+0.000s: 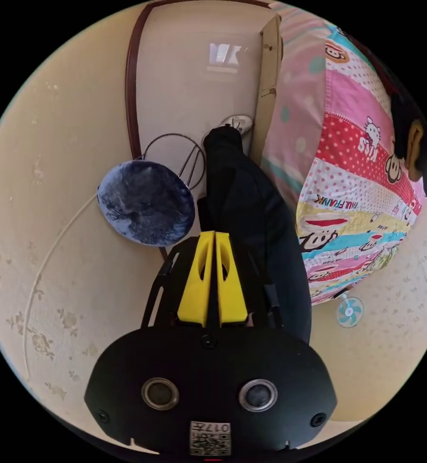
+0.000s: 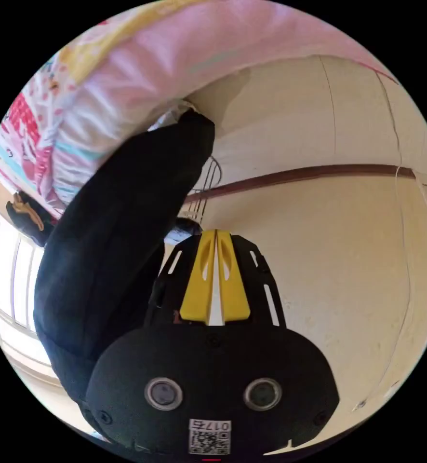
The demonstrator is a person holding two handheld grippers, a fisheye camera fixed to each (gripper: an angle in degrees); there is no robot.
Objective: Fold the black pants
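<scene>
In the left gripper view, the left gripper (image 1: pixel 215 236) points toward twelve o'clock from its black housing at six. Its two yellow jaws stand pressed together, tips meeting with no gap between them and nothing seen pinched at the tips.

In the right gripper view, the right gripper (image 2: pixel 216 235) likewise points to twelve o'clock. Its yellow jaws meet at the tips, with a thin pale sliver between them lower down, and hold nothing visible.
</scene>
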